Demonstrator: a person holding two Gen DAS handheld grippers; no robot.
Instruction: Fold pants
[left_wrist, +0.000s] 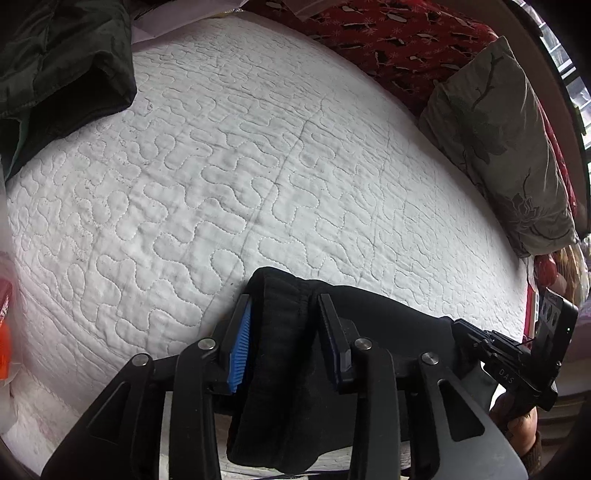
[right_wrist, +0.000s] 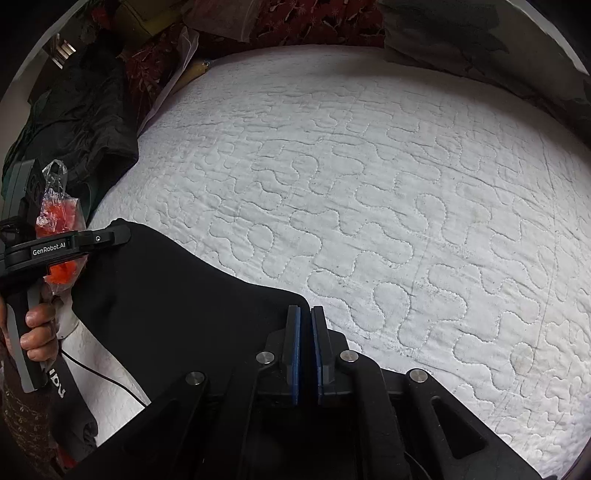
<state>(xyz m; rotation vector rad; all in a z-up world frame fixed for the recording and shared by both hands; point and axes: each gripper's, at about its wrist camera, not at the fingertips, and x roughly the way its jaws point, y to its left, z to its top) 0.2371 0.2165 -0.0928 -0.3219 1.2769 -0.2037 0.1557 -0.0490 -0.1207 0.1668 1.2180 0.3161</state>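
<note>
Fingers of the left gripper (left_wrist: 284, 332) pinch a thick bunched band of the black pants (left_wrist: 388, 317); the right gripper (right_wrist: 306, 343) clamps another edge, low in both frames over the white quilt (left_wrist: 258, 166). Folding seems barely begun, every fold remaining.

Left gripper (left_wrist: 284, 306) angled steeply down, jaws partly apart with thick black cloth bunched between the pads, right gripper (right_wrist: 306, 314) also pitched down, jaws nearly together, a hand (right_wrist: 38, 332) wrapped round the left handle.
</note>
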